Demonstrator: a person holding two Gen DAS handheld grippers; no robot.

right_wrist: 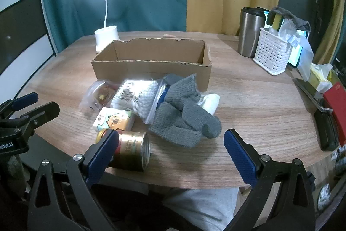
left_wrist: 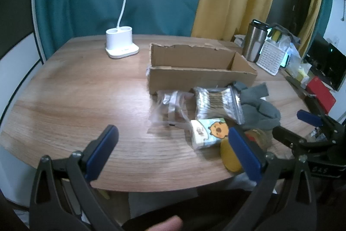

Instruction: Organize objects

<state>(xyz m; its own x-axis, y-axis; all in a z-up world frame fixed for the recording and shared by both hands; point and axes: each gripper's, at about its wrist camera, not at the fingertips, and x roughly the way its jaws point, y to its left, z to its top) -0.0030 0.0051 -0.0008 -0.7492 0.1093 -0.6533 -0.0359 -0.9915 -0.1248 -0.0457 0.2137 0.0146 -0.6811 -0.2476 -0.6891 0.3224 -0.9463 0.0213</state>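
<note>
Five loose things lie just in front of the empty cardboard box [right_wrist: 151, 62]: soft grey gloves [right_wrist: 186, 120], easy to pinch mid-fold; a slippery bag of cotton swabs [right_wrist: 138, 99]; a stiff gold tin [right_wrist: 132, 151] on its side nearest, liable to roll, best gripped across its body; a light tissue pack [right_wrist: 114, 120]; a crinkly snack packet [right_wrist: 101, 94]. Left gripper [left_wrist: 173, 148] and right gripper [right_wrist: 170, 153] both gape wide, holding nothing
</note>
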